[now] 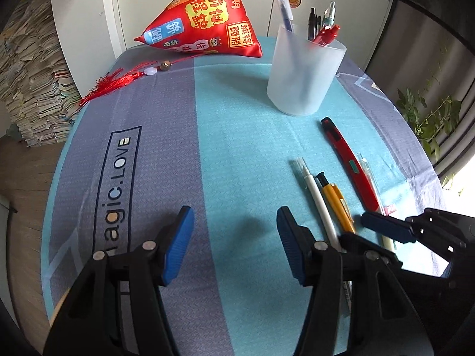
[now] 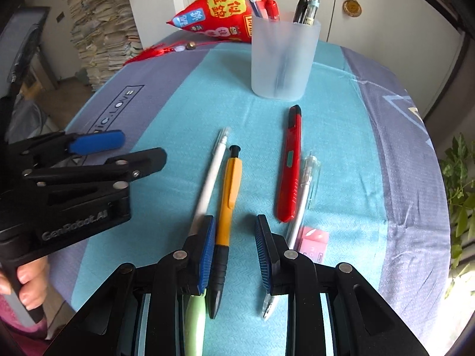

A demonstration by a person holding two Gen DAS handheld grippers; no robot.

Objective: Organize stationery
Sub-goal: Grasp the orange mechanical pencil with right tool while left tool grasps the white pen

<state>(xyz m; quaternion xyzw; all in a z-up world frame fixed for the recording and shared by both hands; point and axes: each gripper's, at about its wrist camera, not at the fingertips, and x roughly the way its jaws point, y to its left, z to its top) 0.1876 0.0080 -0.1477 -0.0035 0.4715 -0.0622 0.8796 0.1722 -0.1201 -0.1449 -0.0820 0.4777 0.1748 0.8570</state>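
Across the cloth-covered surface (image 2: 341, 136), left to right, you have:

1. Your left tongs (image 1: 236, 244), spread and pinching nothing, hovering over bare blue cloth left of the loose pens.
2. White pen (image 2: 212, 167), lying flat, its green grip end passing under your right tongs' left pad.
3. Yellow mechanical pencil (image 2: 230, 190), just beside the white pen, black grip toward you. Your right tongs (image 2: 236, 250) straddle it, jaws narrowed but apart; the left pad sits against it, the right pad stands clear, so nothing is pinched.
4. Red utility knife (image 2: 289, 166), lying lengthwise, apart from the pencil.
5. Clear pen (image 2: 299, 201), touching the knife's right edge.
6. Pink eraser (image 2: 314, 238), near the clear pen's lower half.

At the back: frosted pen cup (image 2: 283, 59), upright, holding several pens; red satin pouch (image 1: 202, 20) behind it, tassel trailing left.
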